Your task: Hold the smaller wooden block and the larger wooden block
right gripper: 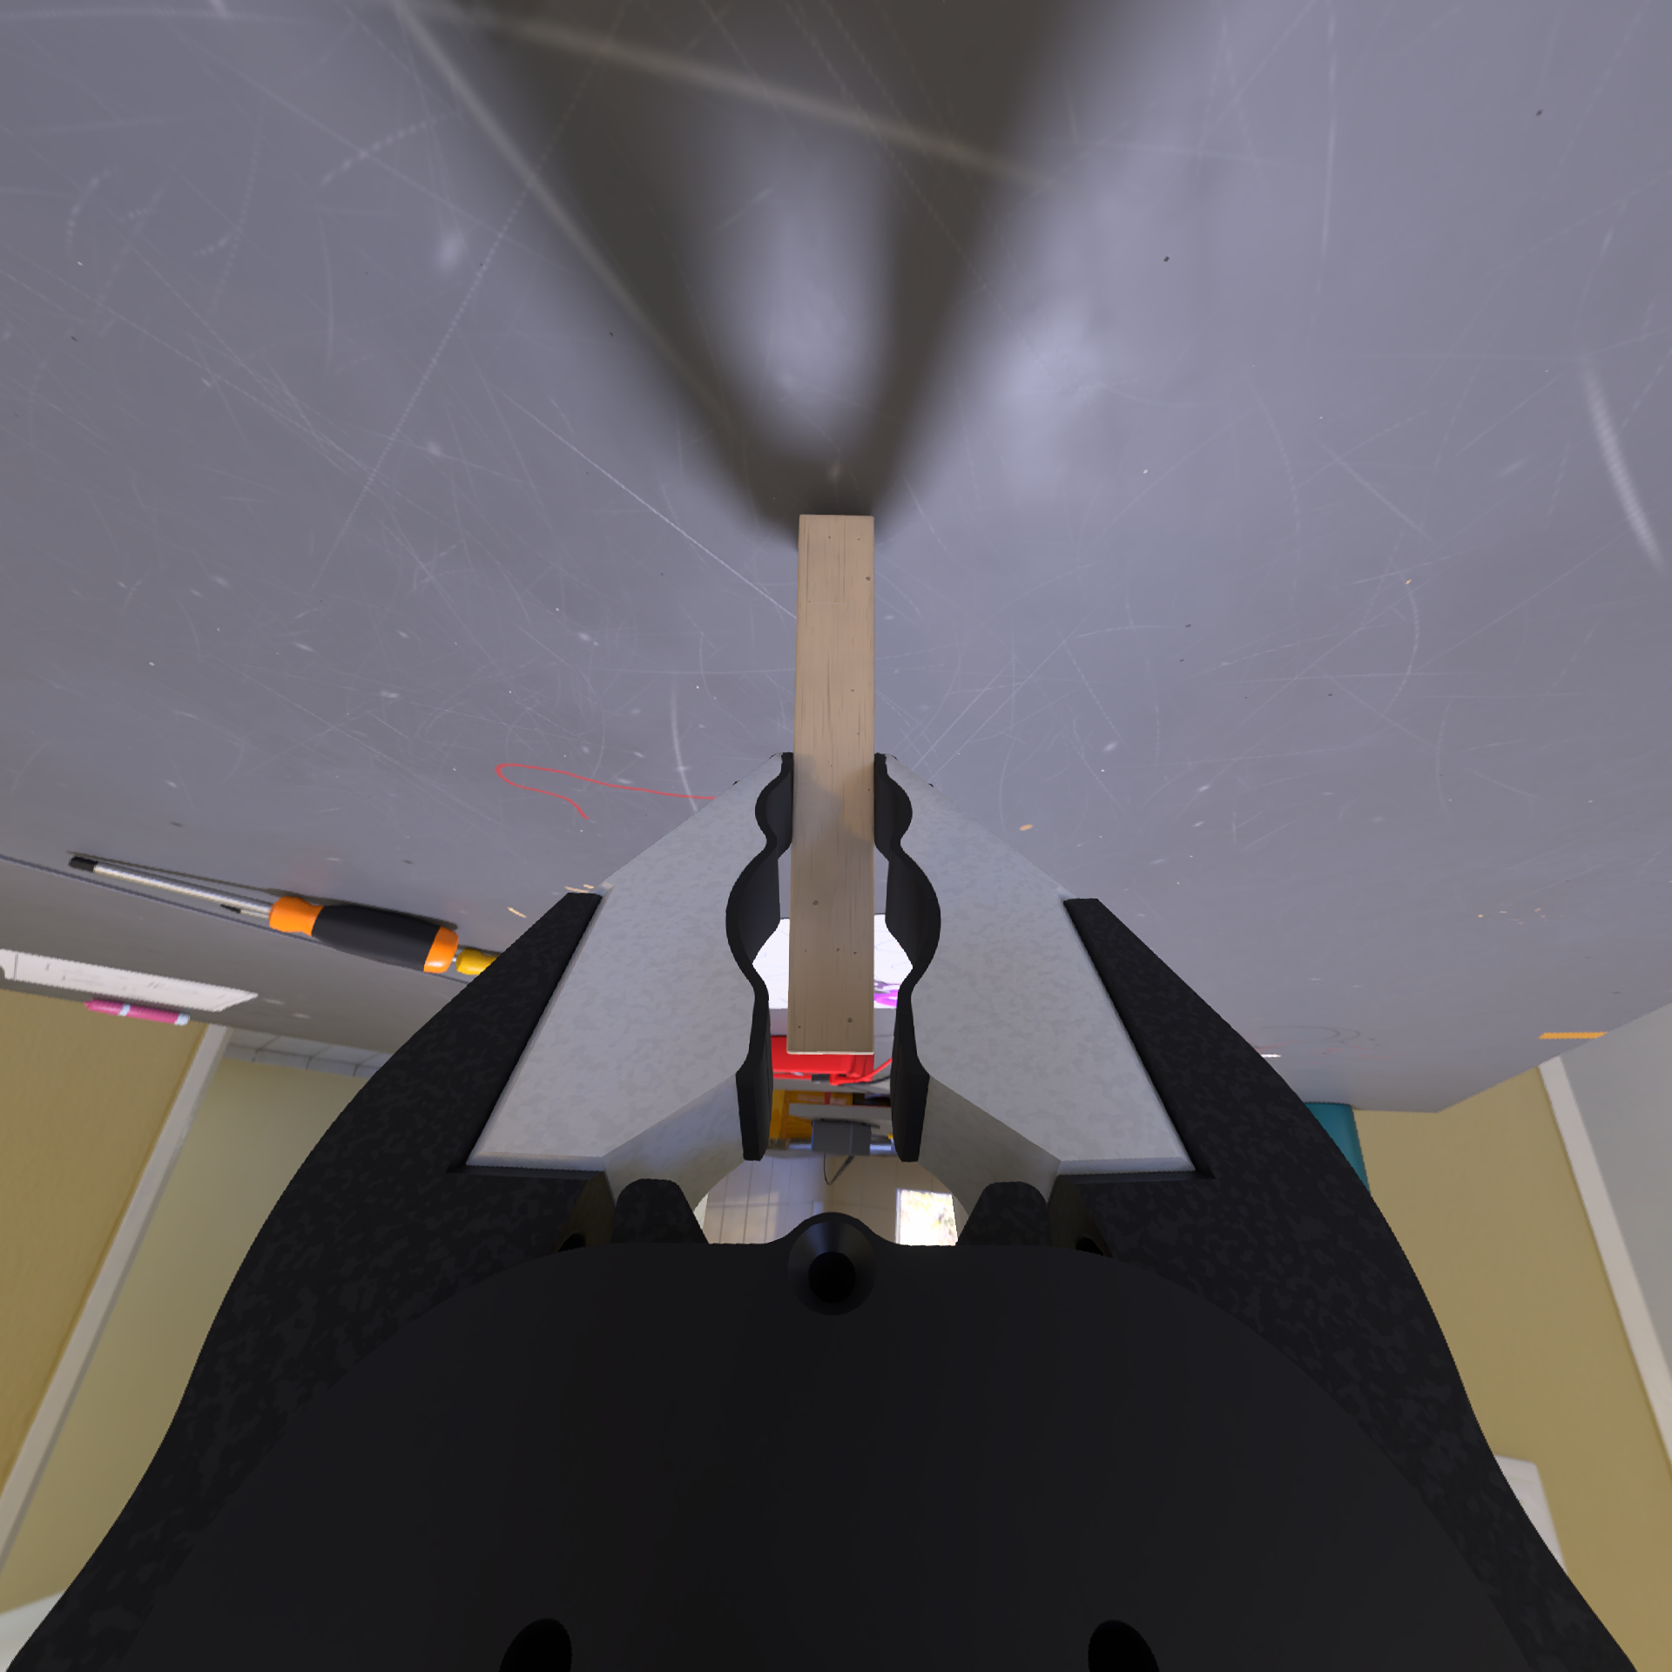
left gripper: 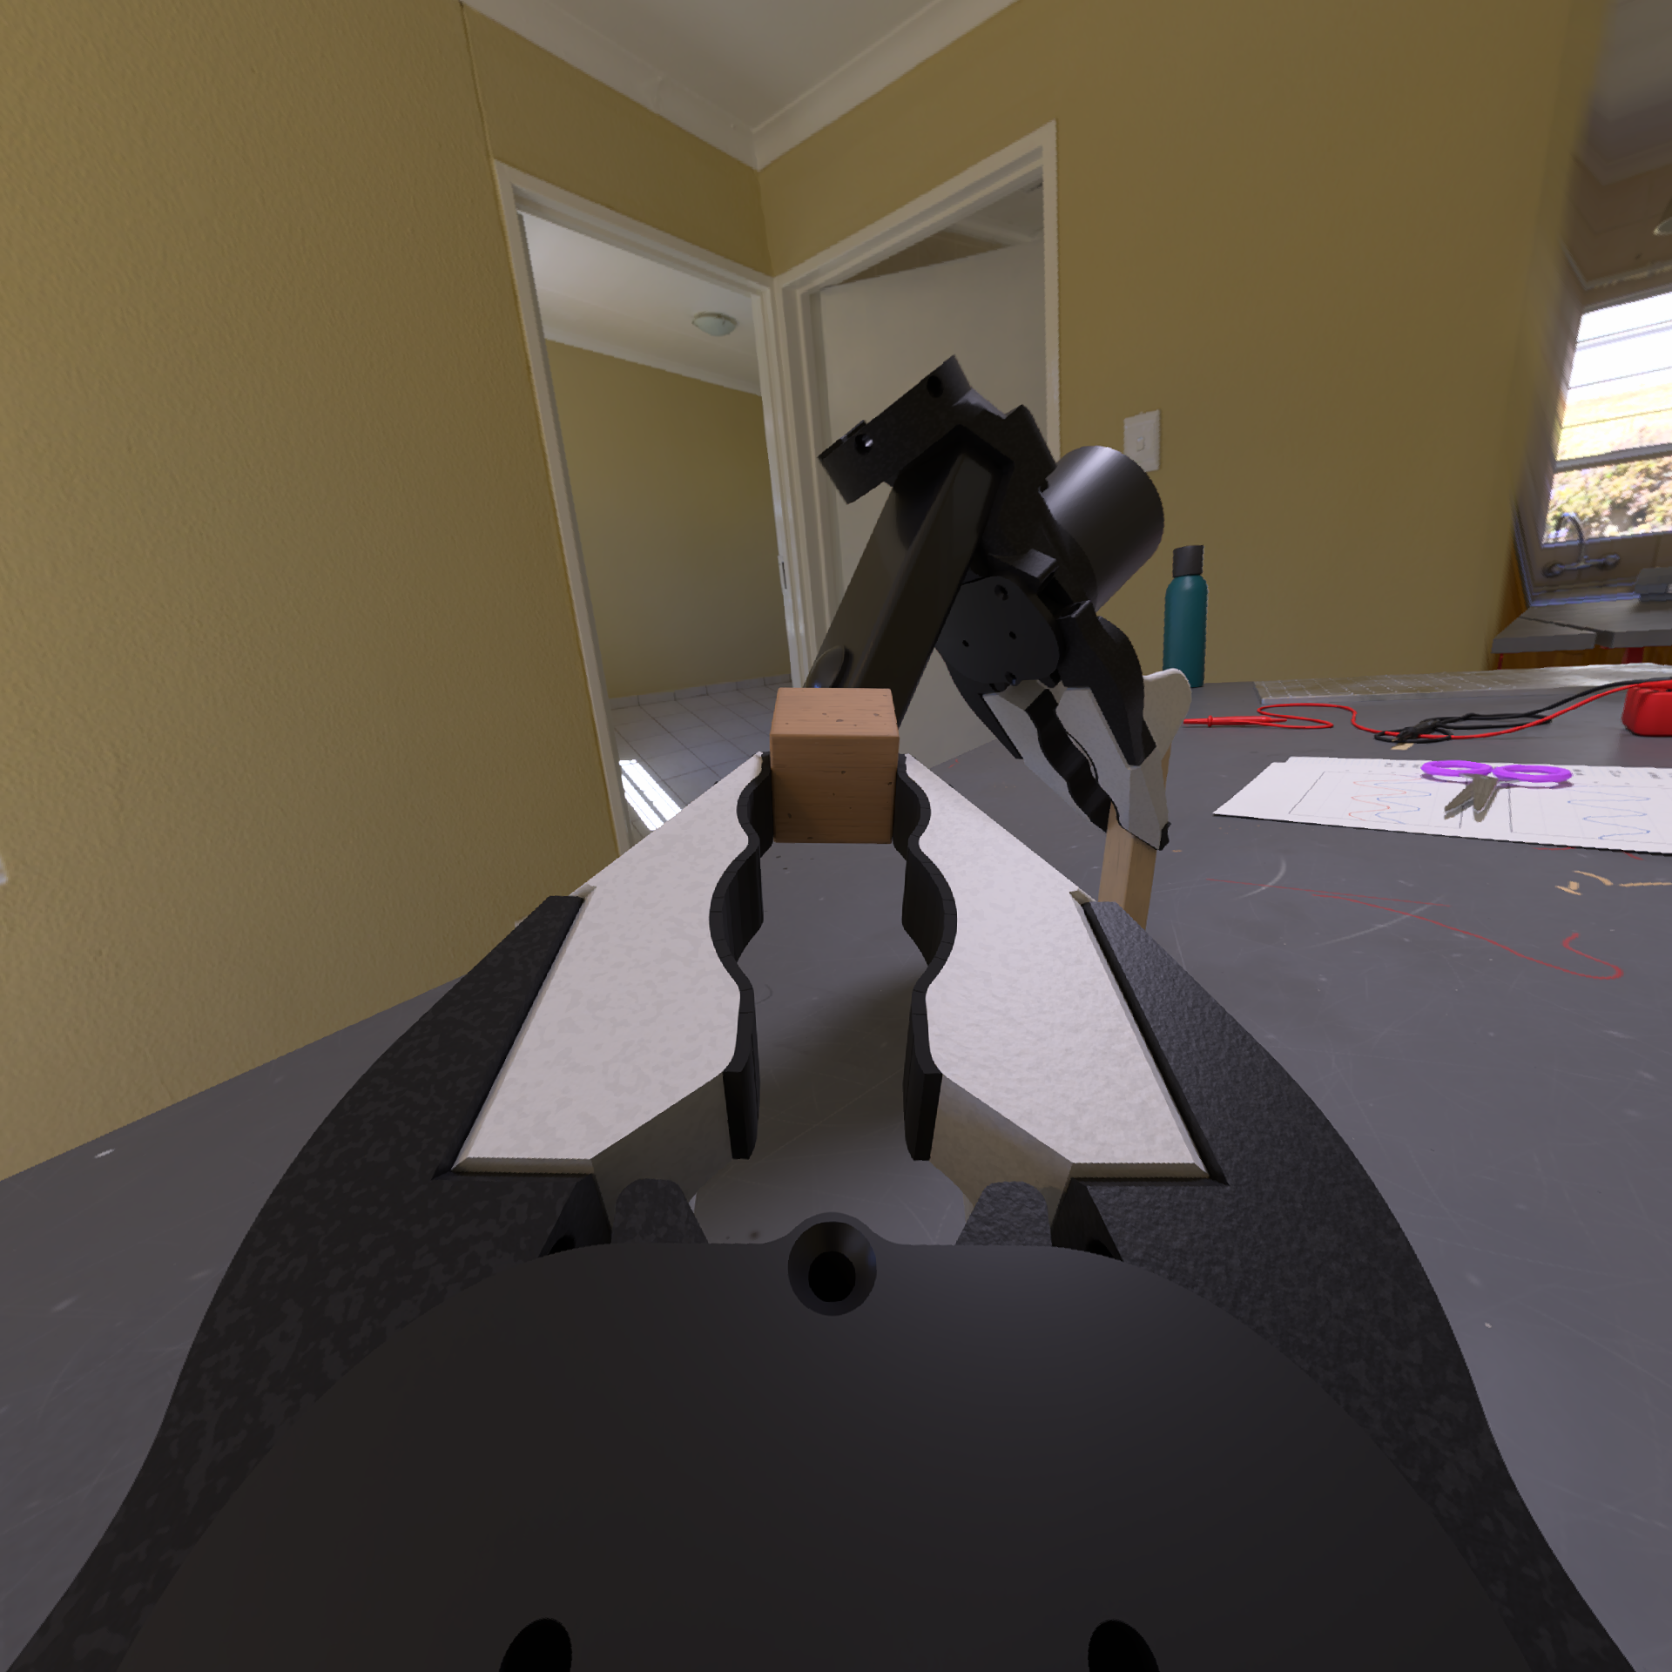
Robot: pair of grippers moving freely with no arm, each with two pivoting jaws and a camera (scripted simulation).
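Left gripper (left gripper: 833, 796) pinches the small reddish-brown wooden cube (left gripper: 833, 776) at its fingertips, above the scratched grey table (left gripper: 1357, 1040). Farther right, the right gripper (left gripper: 1117, 796) clamps a pale plank.

Right gripper (right gripper: 832, 796) grips the long pale wooden block (right gripper: 833, 787), its far end touching the tabletop (right gripper: 362, 452).

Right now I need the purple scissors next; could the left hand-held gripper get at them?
Probably not yet: the left hand-held gripper is shut on the small wooden cube. The scissors lie uncovered on paper.
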